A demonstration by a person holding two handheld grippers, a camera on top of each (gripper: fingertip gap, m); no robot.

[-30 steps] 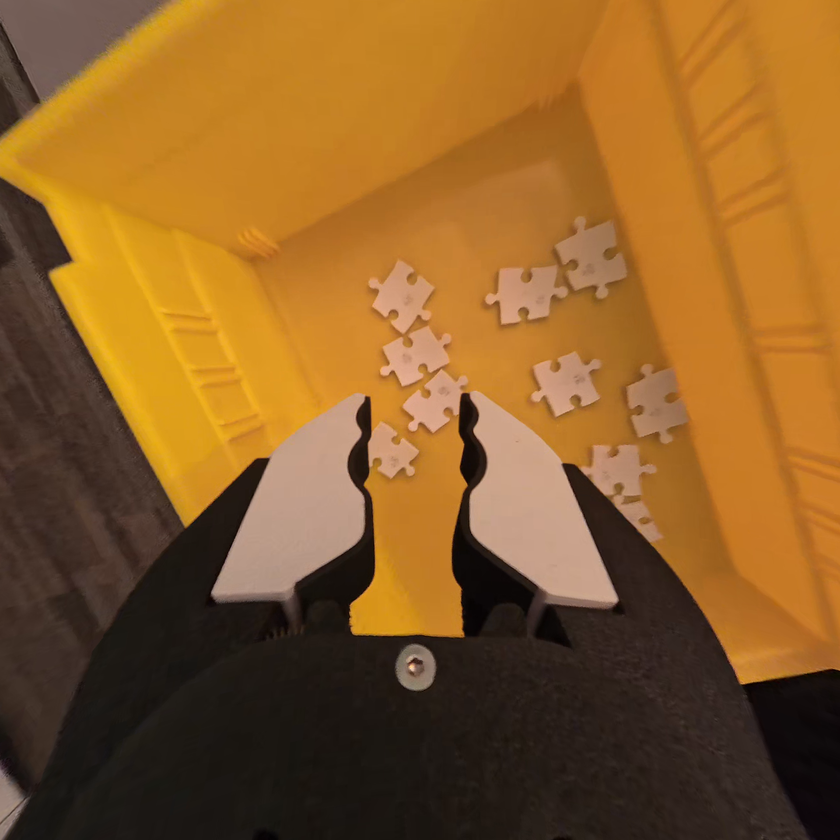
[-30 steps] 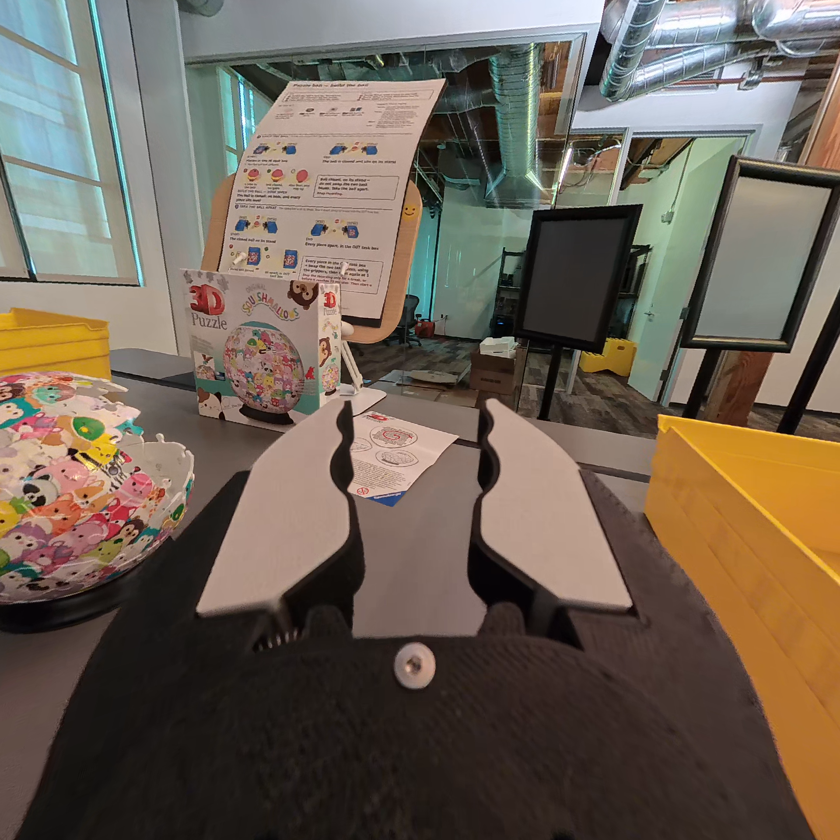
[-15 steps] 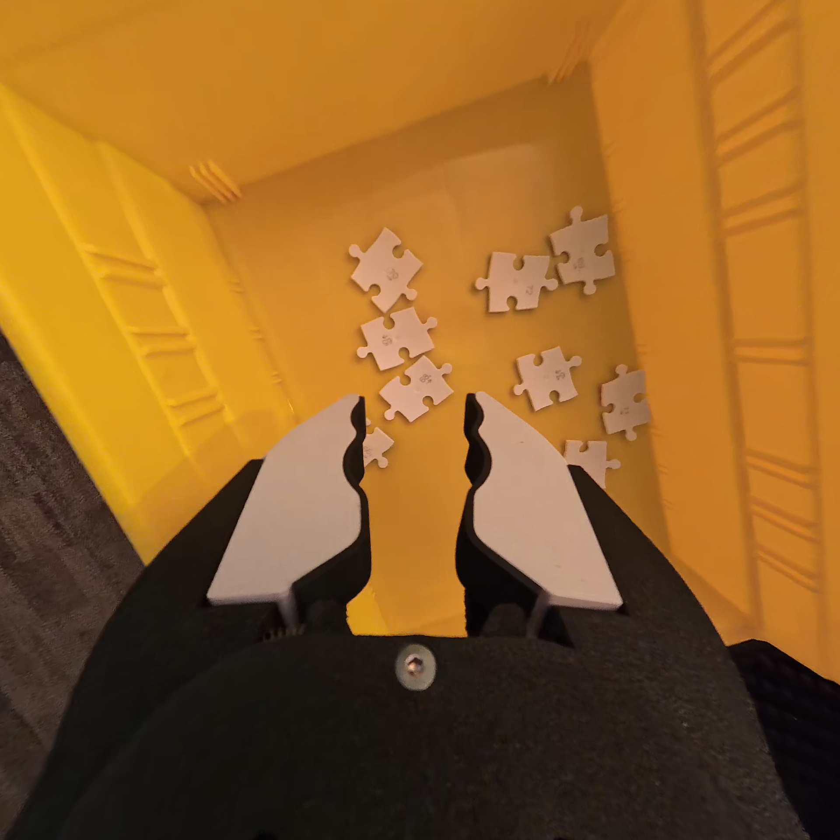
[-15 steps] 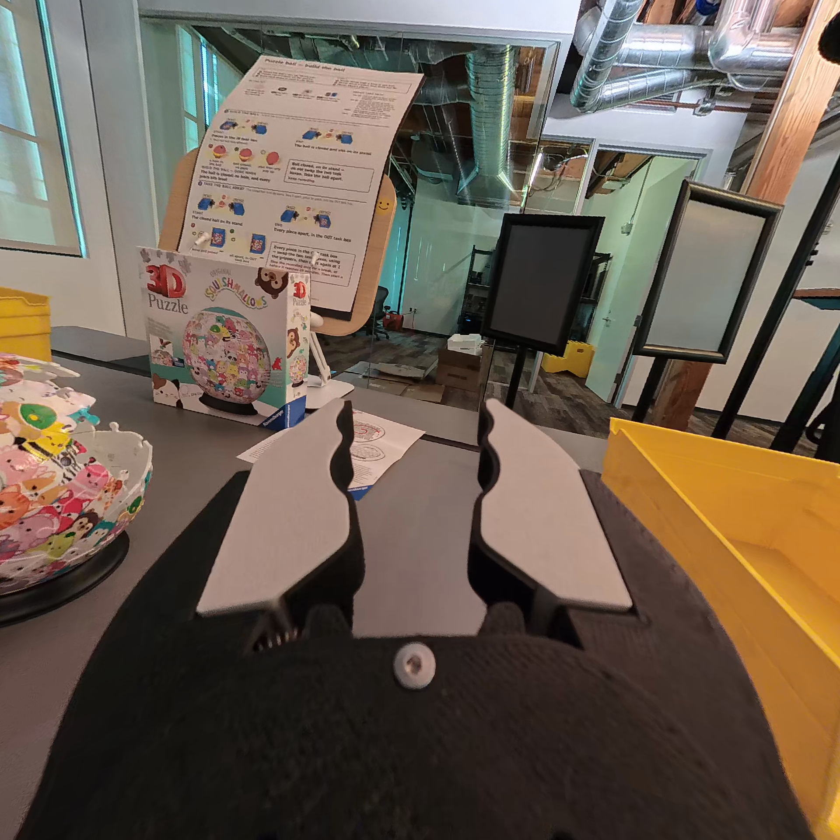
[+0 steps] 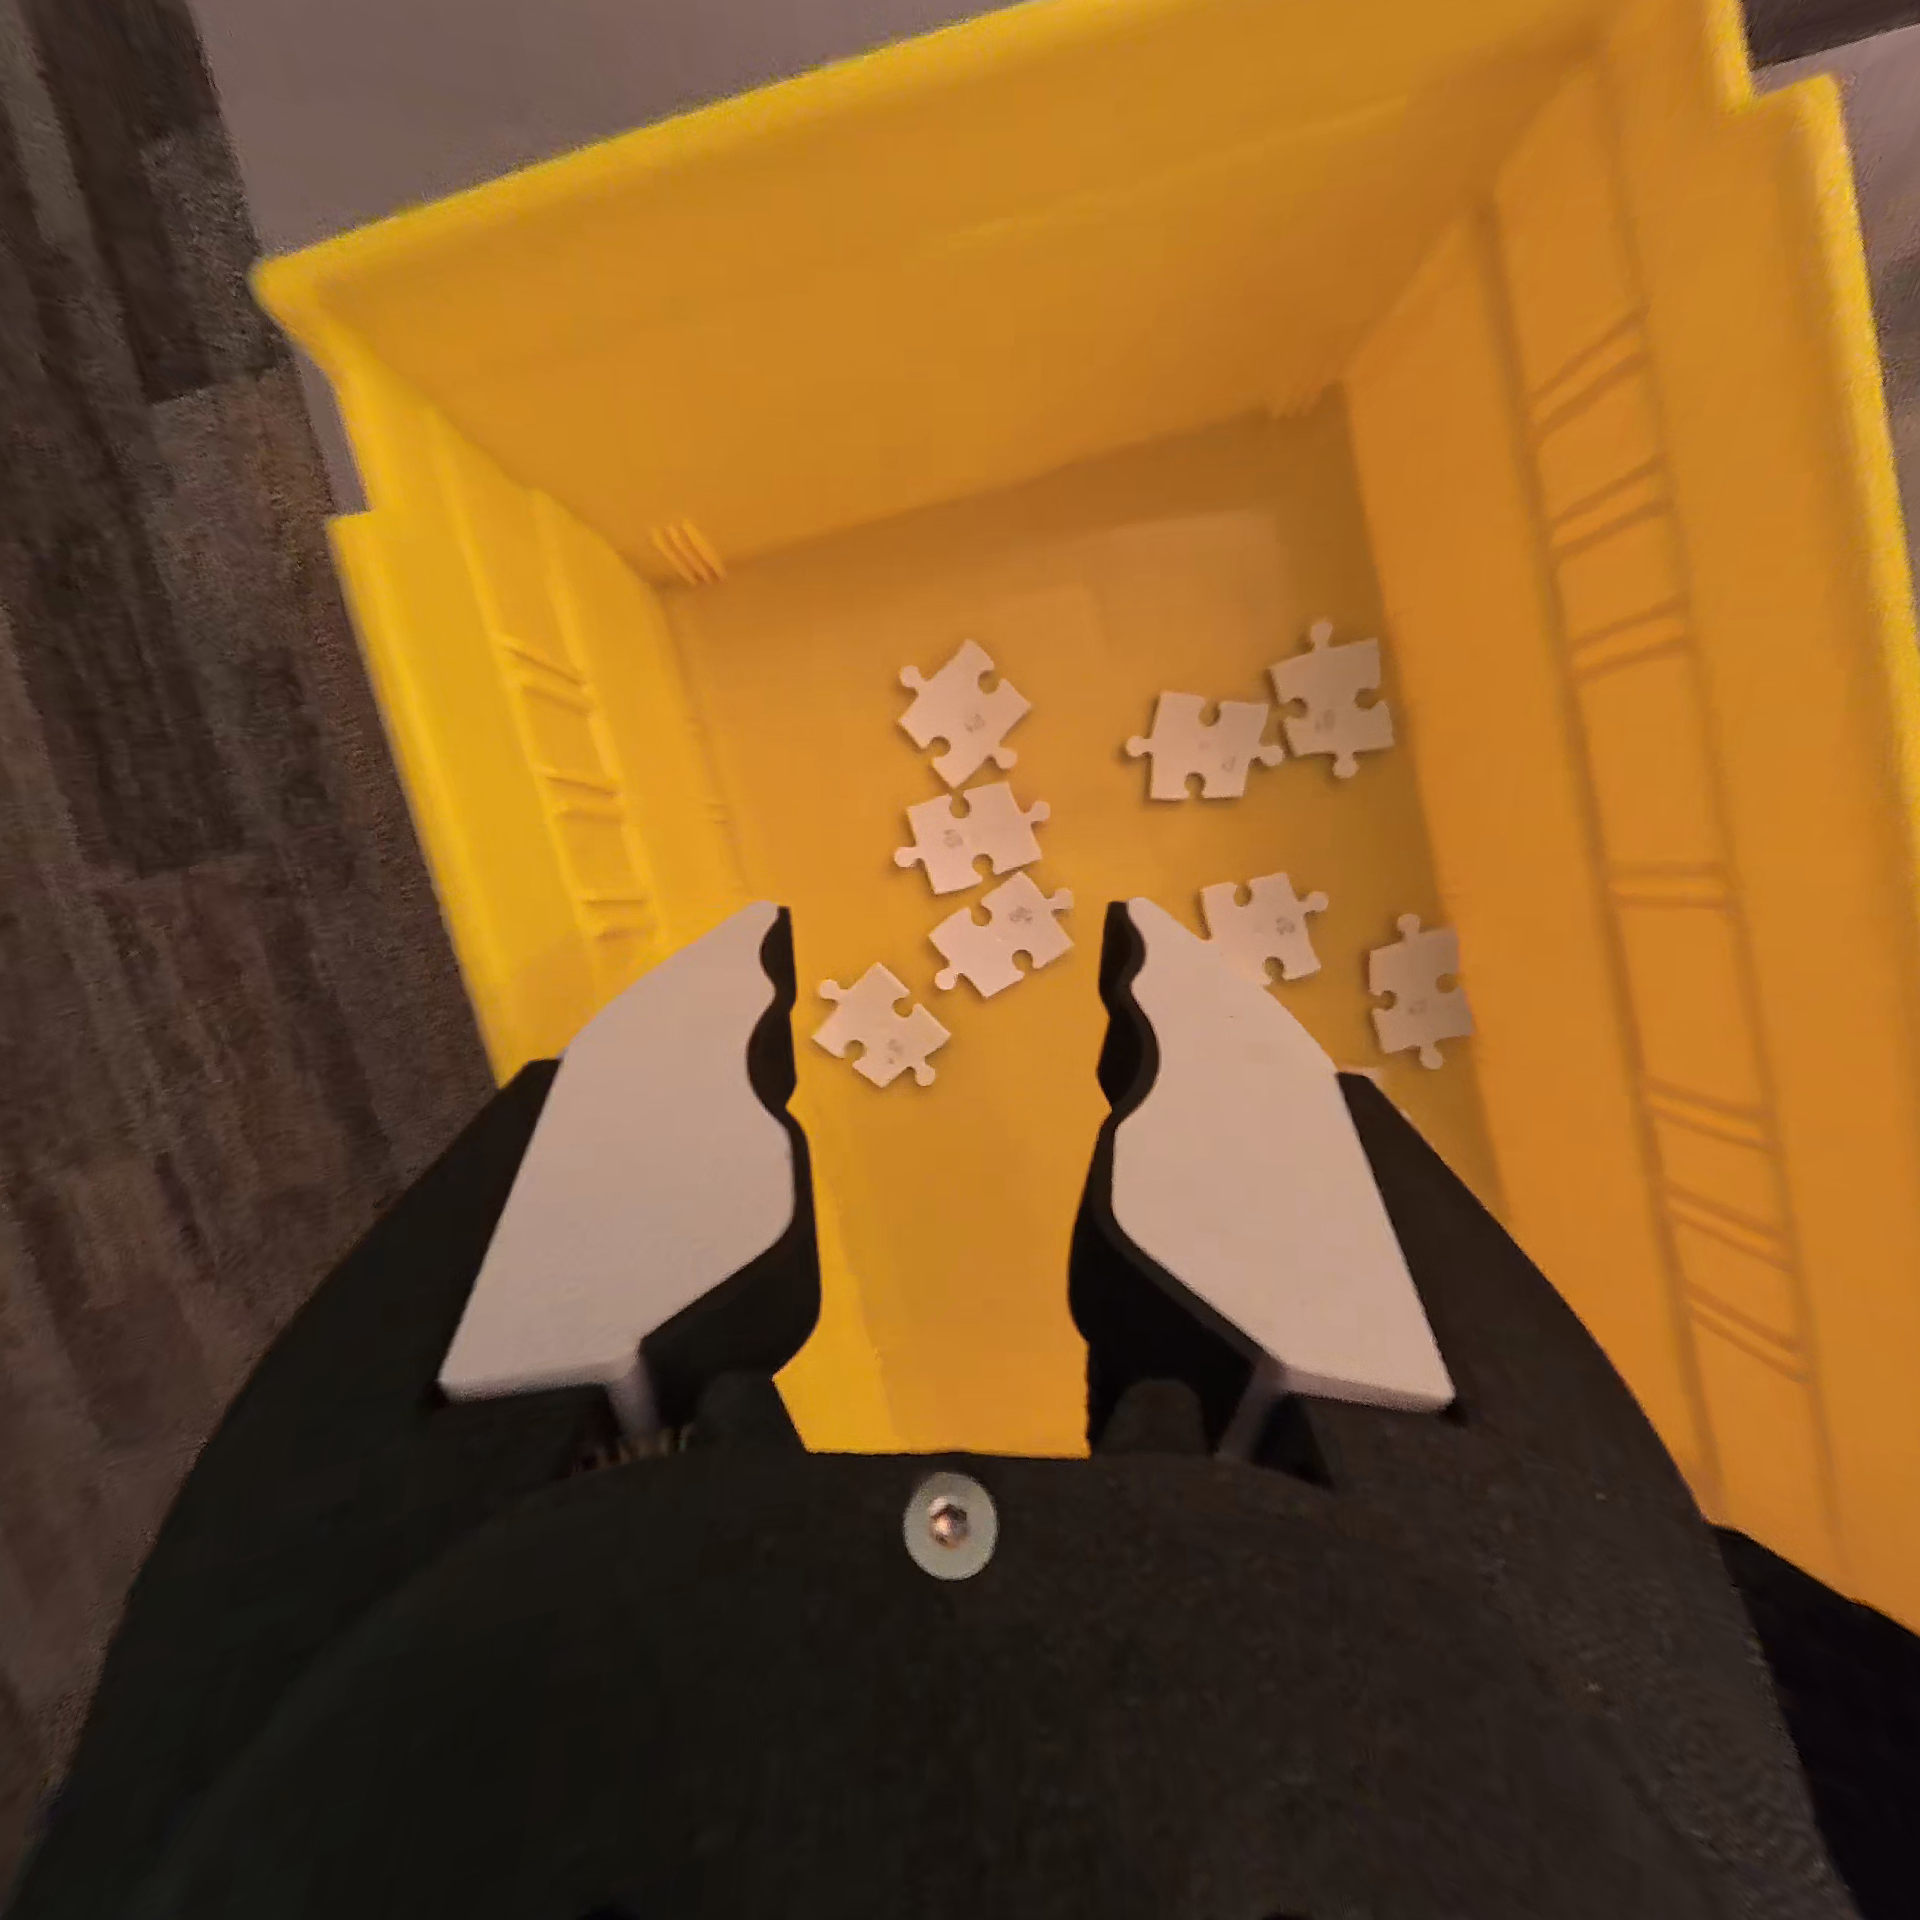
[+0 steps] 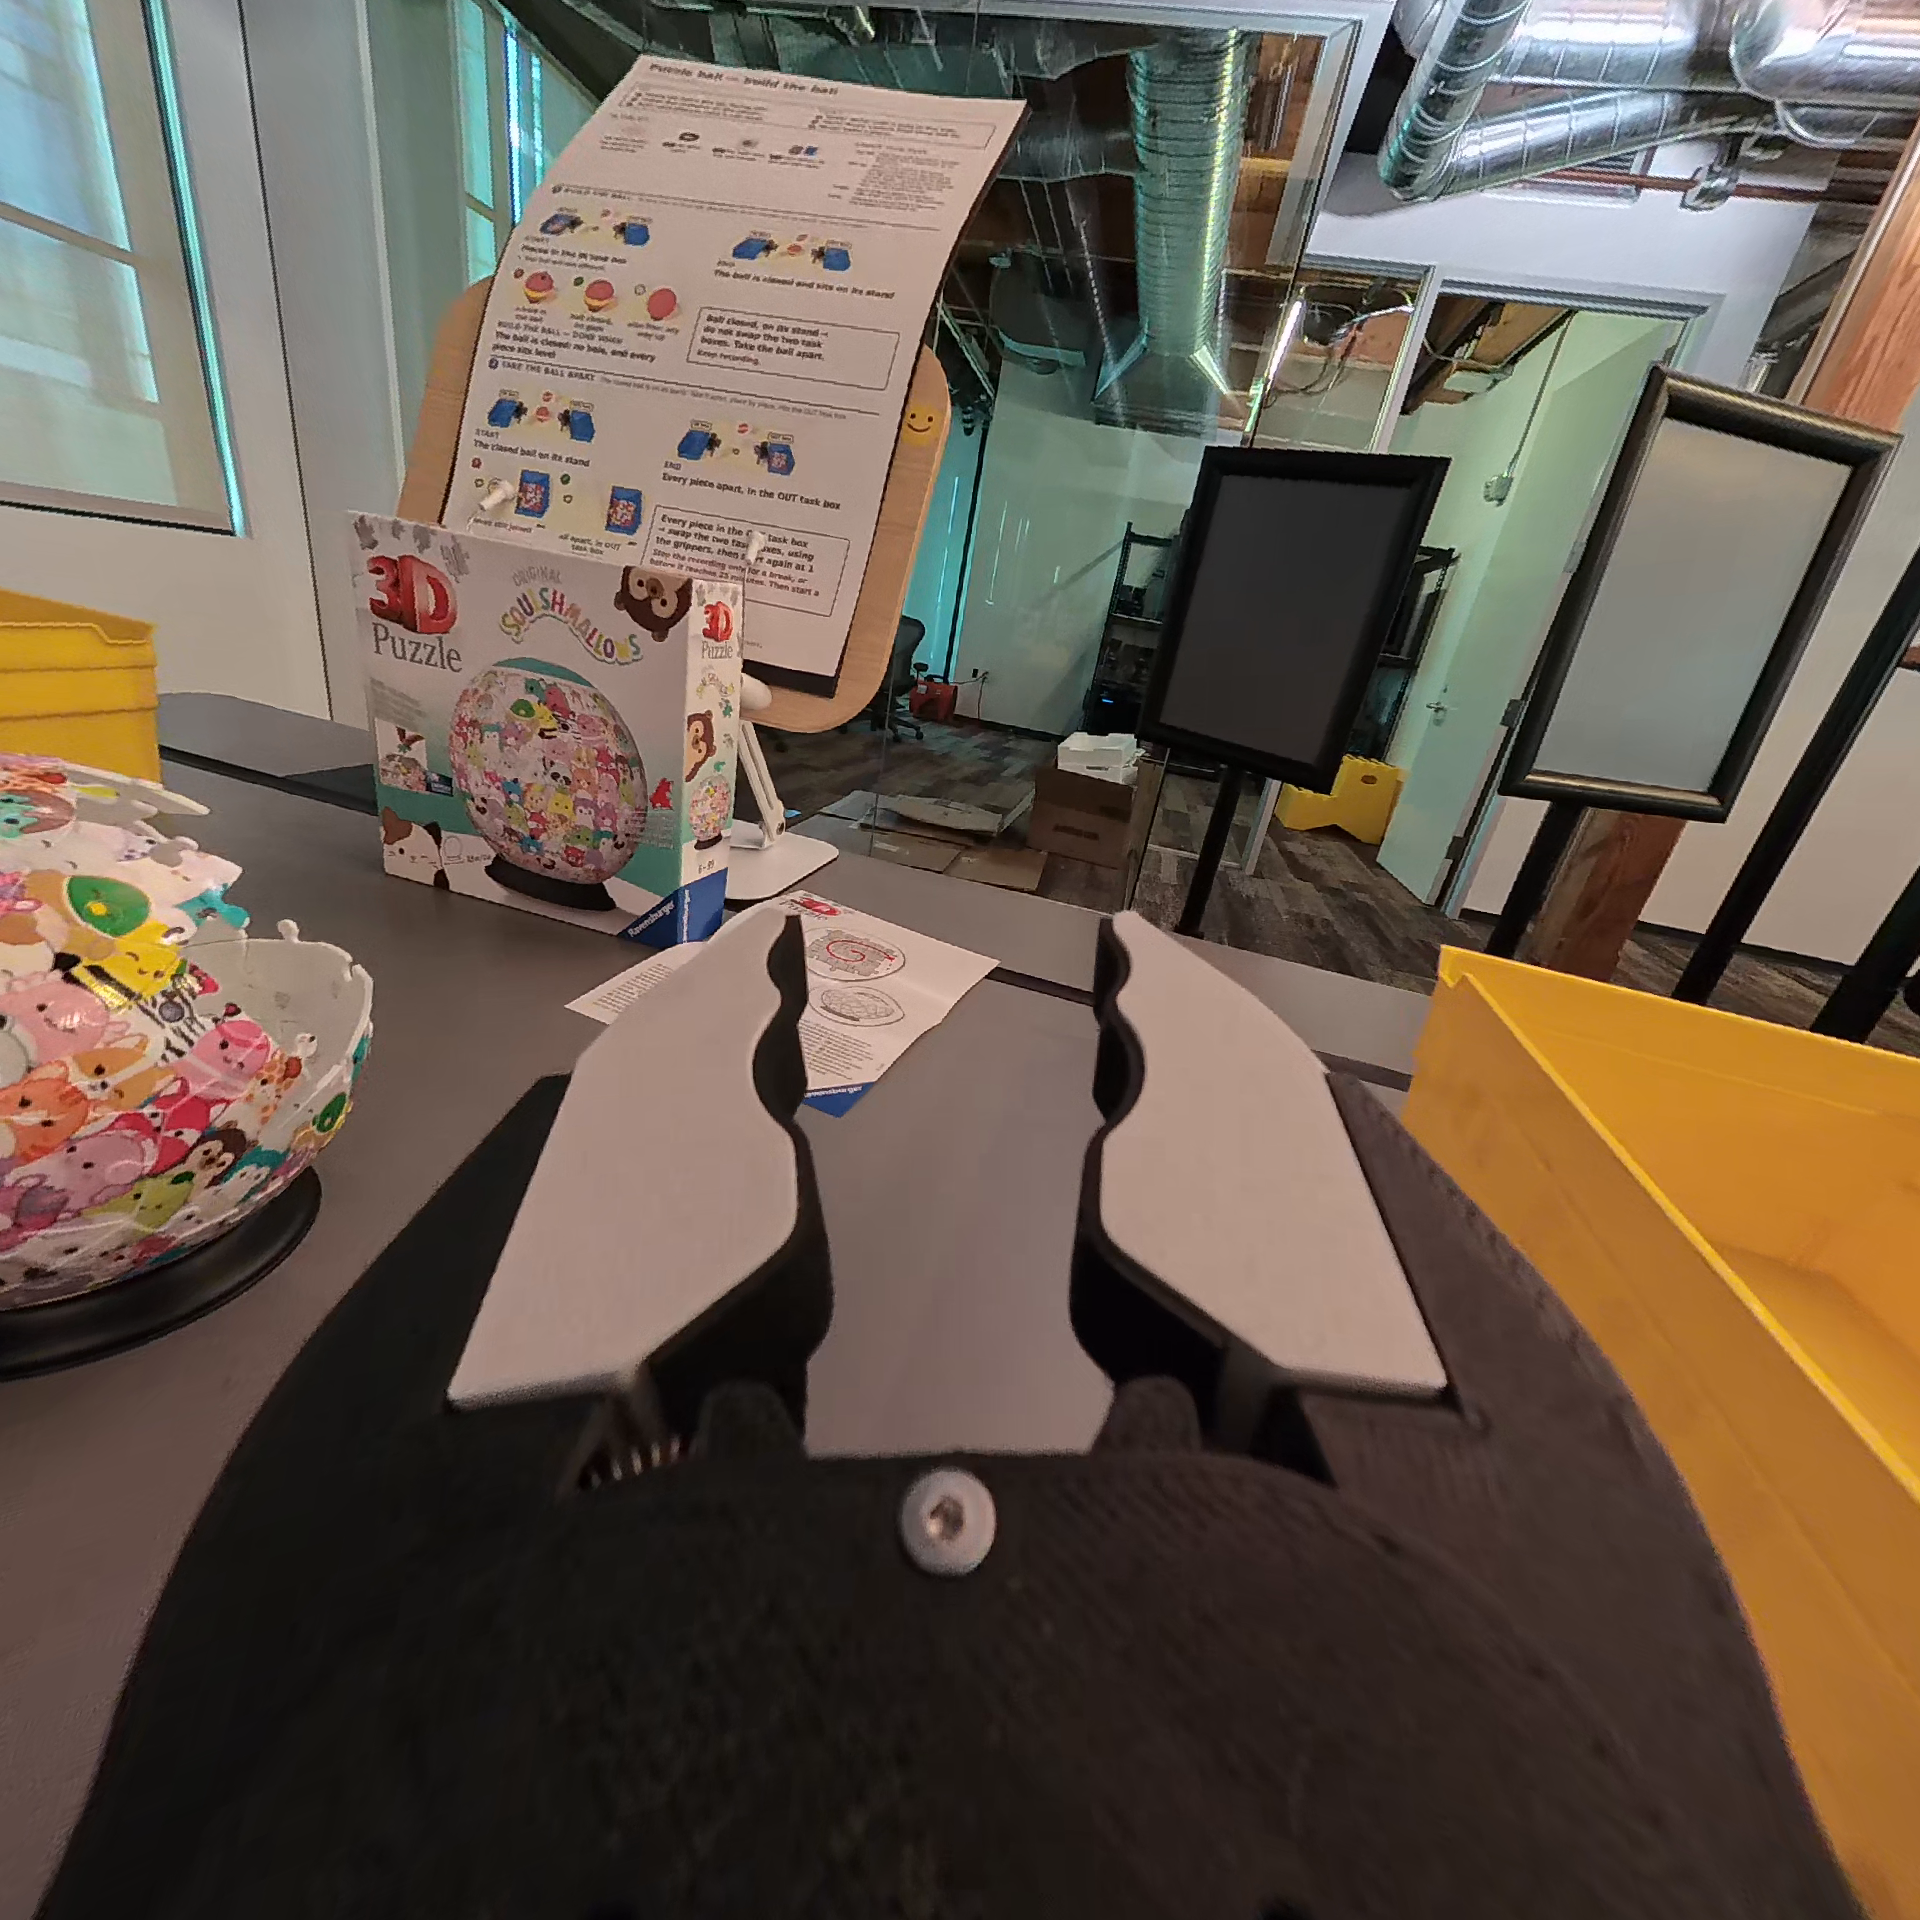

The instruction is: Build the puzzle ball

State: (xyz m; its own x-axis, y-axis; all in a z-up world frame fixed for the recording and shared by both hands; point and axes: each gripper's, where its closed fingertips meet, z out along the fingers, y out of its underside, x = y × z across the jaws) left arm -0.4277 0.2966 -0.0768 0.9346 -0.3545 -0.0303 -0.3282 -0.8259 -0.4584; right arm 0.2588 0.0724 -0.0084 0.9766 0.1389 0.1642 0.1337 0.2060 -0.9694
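Left wrist view: left tool (image 5: pixel 945 940) hangs over the yellow bin (image 5: pixel 935 343), jaws apart, nothing between them. Loose puzzle pieces (image 5: pixel 975 844) lie flat on the bin floor, pale backs up, mostly apart from one another. Nearest piece (image 5: pixel 881 1025) sits just ahead of the left finger. Judgement: pieces look thin, light, stiff and slightly curved; lying flat they offer little edge, so take one by opposite edges at a tilt, or slide it to the wall first. Smooth plastic may slip.

Right wrist view: right tool (image 6: pixel 948 940) over the grey table (image 6: pixel 935 1299), jaws apart, empty. Part-built puzzle ball (image 6: pixel 125 1049) on a black stand (image 6: pixel 156 1304) at left, upper rim jagged and unfinished. Judgement: the shell is probably fragile; press new pieces in gently while steadying the rim.
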